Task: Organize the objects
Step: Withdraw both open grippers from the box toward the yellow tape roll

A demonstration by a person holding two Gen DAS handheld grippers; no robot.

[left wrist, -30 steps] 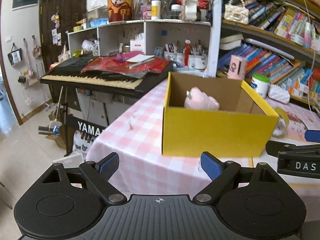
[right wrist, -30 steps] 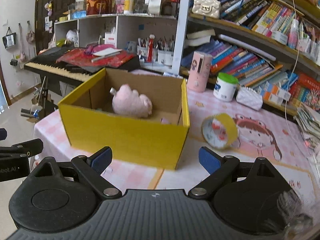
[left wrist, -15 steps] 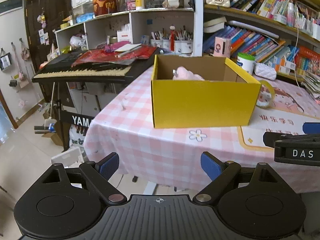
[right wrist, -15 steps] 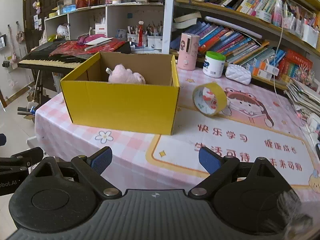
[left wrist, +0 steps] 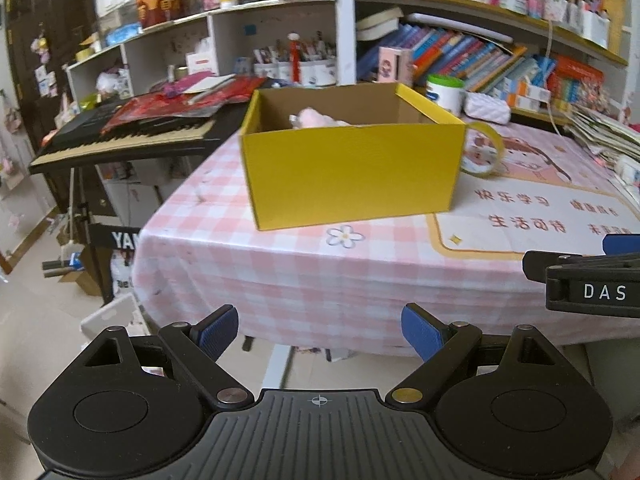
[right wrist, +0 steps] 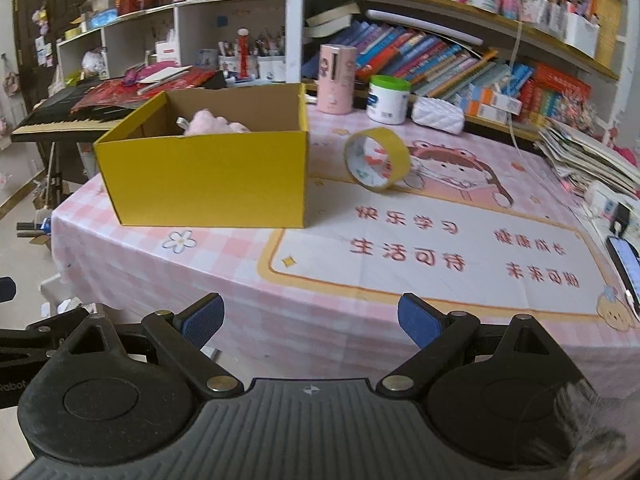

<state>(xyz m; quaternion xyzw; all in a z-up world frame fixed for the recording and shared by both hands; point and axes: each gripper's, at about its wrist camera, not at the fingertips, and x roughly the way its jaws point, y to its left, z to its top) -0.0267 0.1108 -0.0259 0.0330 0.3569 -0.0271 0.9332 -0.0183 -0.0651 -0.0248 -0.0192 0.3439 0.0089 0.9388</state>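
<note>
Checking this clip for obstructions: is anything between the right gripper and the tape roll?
Nothing visible is. The right gripper, open and empty, is off the table's near edge, and only bare tablecloth lies between it and the tape roll, which stands on edge just right of the yellow box.
</note>
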